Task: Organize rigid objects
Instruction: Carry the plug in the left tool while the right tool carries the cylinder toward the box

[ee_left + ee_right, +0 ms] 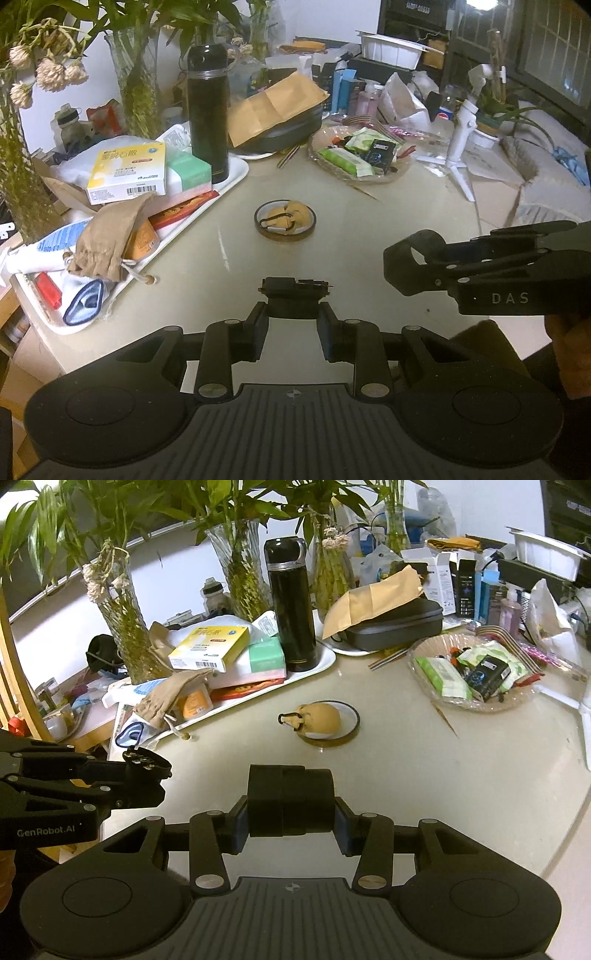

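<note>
In the left wrist view my left gripper (293,315) is shut on a small black part (293,290) with metal pins along its top, held just above the beige table (369,240). The right wrist view shows my right gripper (291,823) shut on a chunky black cylinder-like block (290,797), with blue pads (240,825) pressing its sides. Each gripper also appears in the other's view. The right gripper (410,266) comes in from the right with its black block. The left gripper (147,775) enters from the left, and the pinned part (146,758) shows at its tip.
A small round dish (308,230) with a tan pouch sits mid-table. A white tray (236,173) at the left carries boxes, a cloth bag and a black flask (207,110). A glass bowl (400,171) of packets, a white tripod (461,122) and glass vases (125,627) crowd the back.
</note>
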